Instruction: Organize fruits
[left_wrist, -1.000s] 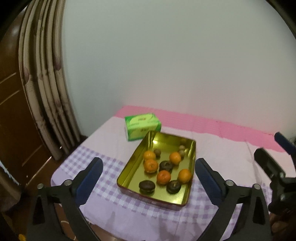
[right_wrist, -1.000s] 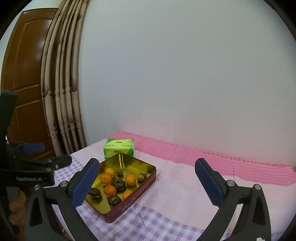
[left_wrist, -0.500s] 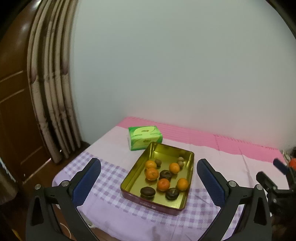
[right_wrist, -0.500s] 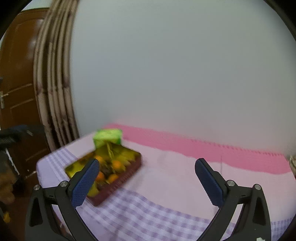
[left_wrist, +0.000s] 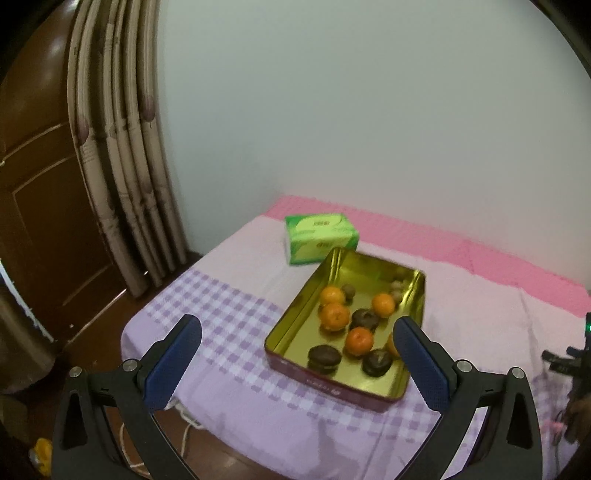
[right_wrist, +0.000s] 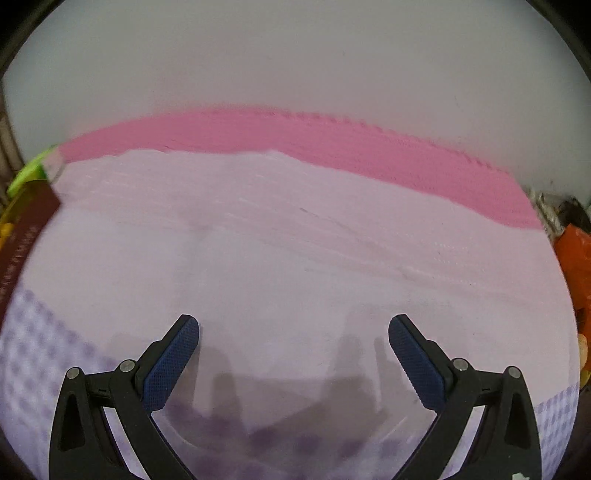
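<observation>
A gold tin tray (left_wrist: 295, 328) with red sides sits on the purple checked tablecloth. It holds several oranges (left_wrist: 334, 316), dark round chocolate pies (left_wrist: 324, 356) and small brown fruits (left_wrist: 396, 286). My left gripper (left_wrist: 297, 341) is open and empty, above the table's near edge, short of the tray. My right gripper (right_wrist: 293, 334) is open and empty, low over bare cloth to the right of the tray. Only the tray's red side (right_wrist: 22, 236) shows at the left edge of the right wrist view.
A green tissue pack (left_wrist: 321, 238) lies behind the tray. A curtain (left_wrist: 122, 155) and a wooden door (left_wrist: 37, 192) stand left of the table. Orange packaging (right_wrist: 572, 266) lies at the table's right end. The wall (right_wrist: 295, 55) is close behind.
My right gripper swung right and dropped low over the cloth, so the tray slid to its view's left edge. My left gripper's view shifted left, so the tray now sits further right in it.
</observation>
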